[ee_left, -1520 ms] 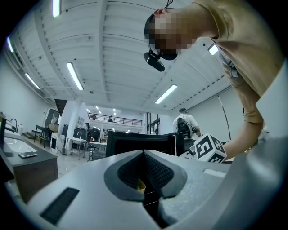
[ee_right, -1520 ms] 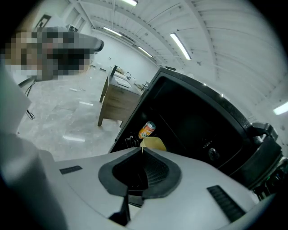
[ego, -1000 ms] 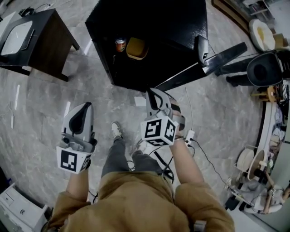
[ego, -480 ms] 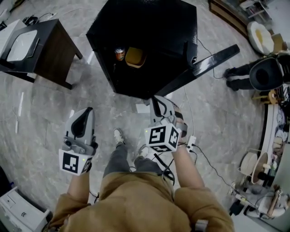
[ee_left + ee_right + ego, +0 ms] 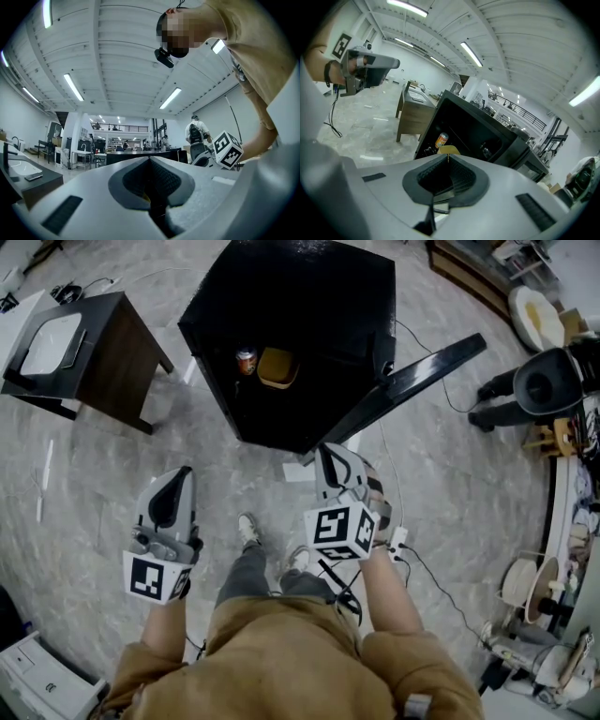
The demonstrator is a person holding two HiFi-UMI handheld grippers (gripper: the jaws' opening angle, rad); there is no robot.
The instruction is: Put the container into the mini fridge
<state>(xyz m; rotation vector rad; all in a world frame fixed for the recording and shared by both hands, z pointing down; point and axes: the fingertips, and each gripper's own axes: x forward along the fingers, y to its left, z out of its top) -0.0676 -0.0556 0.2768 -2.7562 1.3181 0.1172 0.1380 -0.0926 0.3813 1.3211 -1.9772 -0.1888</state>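
Nearest the camera, the person's two forearms reach forward, each holding a gripper out over the floor. The left gripper (image 5: 179, 474) has its jaws pressed together with nothing between them, as its own view (image 5: 150, 160) shows. It hangs over bare grey marble floor (image 5: 84, 484), with open room to its left and ahead. The right gripper (image 5: 328, 452) is closed and empty too; in the right gripper view (image 5: 448, 157) its jaws meet in a thin seam. In the head view its tips lie just short of the near corner of the mini fridge (image 5: 309, 306). Between the grippers, lower down, a shoe (image 5: 247, 529) rests on the floor, and a cable (image 5: 427, 568) trails off to the right behind a white power strip (image 5: 397, 540).

Farther on, the black mini fridge stands open. Its door (image 5: 417, 379) is swung wide to the right, and the long edge of the door juts out over the floor. The yellow container (image 5: 278, 367) sits inside the fridge, just beside an orange can (image 5: 247, 360). The right gripper view shows both the container (image 5: 449, 150) and the can (image 5: 441, 139) directly beyond the jaw tips.

To the fridge's left, a strip of floor separates it from a dark side table (image 5: 112, 352). Past the door's far end, at the right edge, stands another person (image 5: 539, 382).
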